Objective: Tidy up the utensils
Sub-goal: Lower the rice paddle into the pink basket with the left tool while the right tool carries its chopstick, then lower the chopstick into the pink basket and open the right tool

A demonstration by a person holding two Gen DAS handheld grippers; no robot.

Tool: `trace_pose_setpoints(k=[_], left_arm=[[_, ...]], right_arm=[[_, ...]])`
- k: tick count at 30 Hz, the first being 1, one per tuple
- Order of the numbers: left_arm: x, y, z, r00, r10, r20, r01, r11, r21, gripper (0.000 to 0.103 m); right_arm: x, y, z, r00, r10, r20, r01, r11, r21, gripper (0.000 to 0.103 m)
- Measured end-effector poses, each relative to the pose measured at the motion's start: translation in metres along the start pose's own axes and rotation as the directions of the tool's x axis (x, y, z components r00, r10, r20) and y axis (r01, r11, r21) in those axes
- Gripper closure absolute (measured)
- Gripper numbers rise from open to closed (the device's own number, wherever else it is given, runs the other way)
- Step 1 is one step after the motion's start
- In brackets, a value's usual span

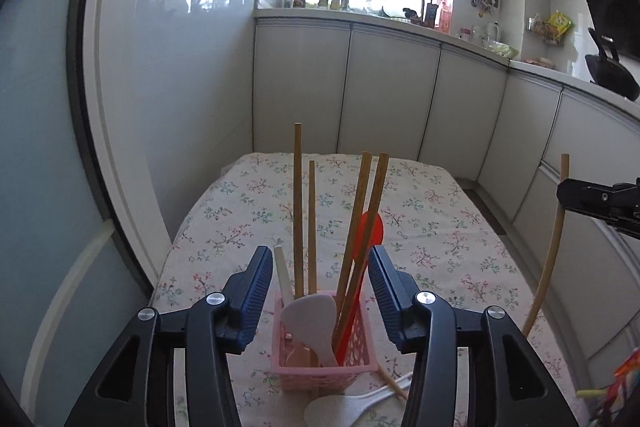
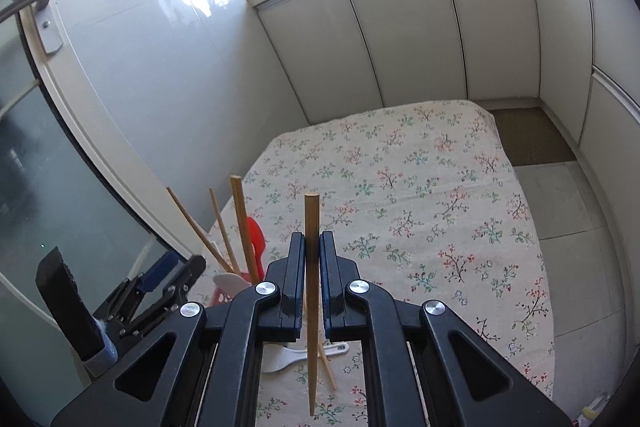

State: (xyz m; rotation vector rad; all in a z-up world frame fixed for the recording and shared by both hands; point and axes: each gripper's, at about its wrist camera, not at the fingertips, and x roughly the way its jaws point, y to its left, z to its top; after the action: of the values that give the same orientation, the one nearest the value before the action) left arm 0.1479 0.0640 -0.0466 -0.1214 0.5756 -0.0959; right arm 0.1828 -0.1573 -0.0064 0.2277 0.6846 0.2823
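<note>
Left gripper [image 1: 320,291] jaws apart, nothing between the pads; pink basket [image 1: 320,375] sits just ahead and below, between the fingers. It holds four wooden chopsticks [image 1: 298,207], a red spoon [image 1: 370,231] and a white rice paddle [image 1: 310,319], all upright or leaning. Right gripper [image 2: 312,267] clamped on a single chopstick [image 2: 312,227], held upright, tip hanging clear above the floral tablecloth [image 2: 420,207]. Below it, lying on the cloth: another white paddle [image 2: 280,357] and a loose chopstick [image 2: 328,367], beside the basket.
</note>
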Motion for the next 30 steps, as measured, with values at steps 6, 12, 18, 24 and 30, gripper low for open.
trace_pose_setpoints(k=[6,12,18,24,30], left_arm=[[-0.015,0.025,0.006,0.998,0.005,-0.063,-0.010,0.997,-0.077,0.030],[-0.015,0.047,0.004,0.987,0.077,-0.139,-0.091,0.992,-0.092,0.025],[-0.011,0.067,0.002,0.979,0.079,-0.187,-0.108,0.983,-0.147,0.024],[-0.007,0.075,0.003,0.975,0.066,-0.210,-0.101,0.981,-0.162,0.024],[-0.005,0.075,0.003,0.974,0.053,-0.221,-0.091,0.982,-0.168,0.024]], right_arm=[[-0.029,0.030,0.019,0.989,0.045,0.138,-0.040,0.998,-0.039,0.096],[-0.027,0.062,0.030,0.963,0.106,0.246,-0.091,0.993,-0.071,0.096],[0.016,0.094,0.017,0.954,0.122,0.274,-0.094,0.989,-0.113,0.096],[0.059,0.112,-0.006,0.954,0.061,0.292,-0.015,0.987,-0.158,0.096],[0.089,0.119,-0.022,0.970,0.058,0.237,-0.016,0.984,-0.177,0.096]])
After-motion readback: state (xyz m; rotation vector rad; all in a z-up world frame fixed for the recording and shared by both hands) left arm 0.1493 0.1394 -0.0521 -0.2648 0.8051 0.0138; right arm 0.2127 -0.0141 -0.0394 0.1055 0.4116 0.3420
